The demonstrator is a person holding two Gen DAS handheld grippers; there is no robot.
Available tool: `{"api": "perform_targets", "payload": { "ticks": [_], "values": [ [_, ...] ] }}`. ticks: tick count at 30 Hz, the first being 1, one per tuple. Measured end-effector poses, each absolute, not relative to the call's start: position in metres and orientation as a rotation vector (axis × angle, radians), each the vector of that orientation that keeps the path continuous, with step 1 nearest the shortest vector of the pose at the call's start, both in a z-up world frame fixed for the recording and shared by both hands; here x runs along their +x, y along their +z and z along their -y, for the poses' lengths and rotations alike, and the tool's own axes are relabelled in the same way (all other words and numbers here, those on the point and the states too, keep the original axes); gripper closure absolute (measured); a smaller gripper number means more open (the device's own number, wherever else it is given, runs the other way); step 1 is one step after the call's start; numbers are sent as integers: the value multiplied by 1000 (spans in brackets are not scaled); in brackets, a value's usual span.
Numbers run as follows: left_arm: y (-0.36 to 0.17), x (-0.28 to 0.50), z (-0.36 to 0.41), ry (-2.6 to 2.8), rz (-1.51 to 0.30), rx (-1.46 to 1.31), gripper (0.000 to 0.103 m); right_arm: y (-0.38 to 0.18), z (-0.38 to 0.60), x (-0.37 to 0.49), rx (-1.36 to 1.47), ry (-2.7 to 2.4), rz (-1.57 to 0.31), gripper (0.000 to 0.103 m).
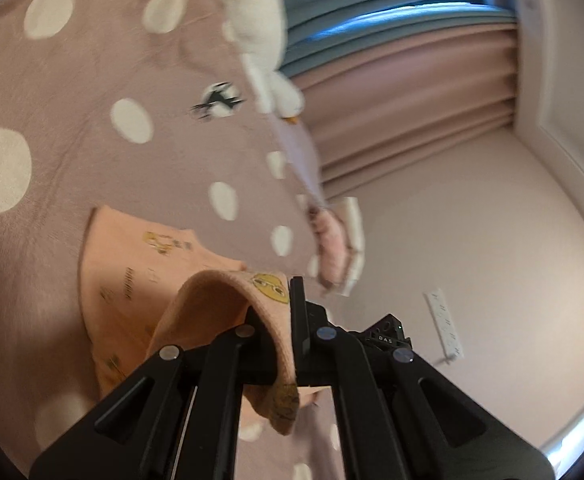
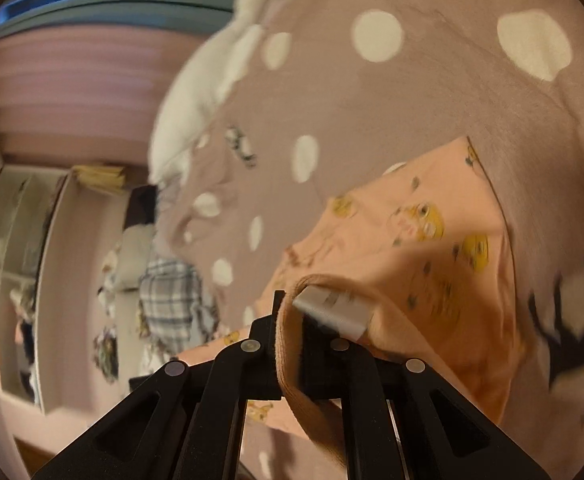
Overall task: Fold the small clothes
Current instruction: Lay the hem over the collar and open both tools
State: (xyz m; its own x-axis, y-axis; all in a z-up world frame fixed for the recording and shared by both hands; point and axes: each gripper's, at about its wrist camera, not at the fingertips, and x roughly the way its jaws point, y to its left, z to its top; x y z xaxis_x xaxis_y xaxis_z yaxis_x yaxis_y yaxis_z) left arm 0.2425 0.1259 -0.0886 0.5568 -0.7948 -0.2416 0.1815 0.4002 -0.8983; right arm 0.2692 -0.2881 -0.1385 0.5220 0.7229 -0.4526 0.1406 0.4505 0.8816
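Observation:
A small peach garment (image 1: 132, 280) with yellow cartoon prints lies on a mauve bedspread with white dots (image 1: 72, 120). My left gripper (image 1: 282, 320) is shut on a ribbed edge of the garment, which curls up over the fingers. In the right wrist view the same peach garment (image 2: 432, 232) spreads to the right. My right gripper (image 2: 290, 320) is shut on its ribbed hem, lifted off the bedspread (image 2: 432, 100). A white label (image 2: 332, 308) shows inside the hem.
A white plush toy (image 1: 260, 32) lies on the bed near pink and blue curtains (image 1: 412, 80). A wall socket strip (image 1: 444, 328) is on the wall. Shelves and a plaid cloth (image 2: 172, 300) stand beside the bed at left.

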Motion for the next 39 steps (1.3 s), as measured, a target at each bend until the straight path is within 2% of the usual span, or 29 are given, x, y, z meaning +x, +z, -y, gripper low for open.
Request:
{"api": "perform_targets", "payload": {
  "ticks": [4,5,6,7,8,11,12,13,14,15,21,25,27,33,39],
  "values": [
    [-115,273,-121,-578,-848,-914,103,-167,302,292,1107,331,-1029,95],
    [-120,279,-120,-555,-867,-904,103,-173,307,297,1116,320,-1033,92],
    [-125,286,-120,-534,-892,-893,103,-174,311,299,1124,315,-1036,78],
    [-129,291,-120,-506,-913,-883,103,-178,314,301,1147,309,-1043,59],
    [-134,298,-121,-458,-941,-870,103,-182,320,302,1199,312,-1040,55],
    [-139,307,-126,-389,-995,-835,94,-173,333,295,1196,265,-978,55],
    [-137,307,-129,-374,-1000,-815,85,-169,336,293,1174,258,-963,55],
    [-136,307,-132,-366,-1004,-800,65,-164,339,289,1153,260,-944,55],
    [-132,304,-136,-357,-1004,-781,56,-159,346,282,1146,275,-928,55],
    [-128,301,-140,-353,-990,-760,52,-155,348,278,1135,272,-921,55],
    [-99,258,-133,-473,-948,-576,52,-114,317,236,760,431,-880,55],
    [-103,232,-97,-575,-1003,-393,55,-115,265,209,452,509,-958,79],
    [-115,232,-79,-568,-1042,-309,56,-128,243,207,304,475,-1006,87],
    [-144,264,-56,-483,-1043,-243,57,-149,213,240,117,350,-1063,88],
    [-131,326,-68,-398,-991,-456,57,-119,219,287,194,276,-912,88]
  ]
}}
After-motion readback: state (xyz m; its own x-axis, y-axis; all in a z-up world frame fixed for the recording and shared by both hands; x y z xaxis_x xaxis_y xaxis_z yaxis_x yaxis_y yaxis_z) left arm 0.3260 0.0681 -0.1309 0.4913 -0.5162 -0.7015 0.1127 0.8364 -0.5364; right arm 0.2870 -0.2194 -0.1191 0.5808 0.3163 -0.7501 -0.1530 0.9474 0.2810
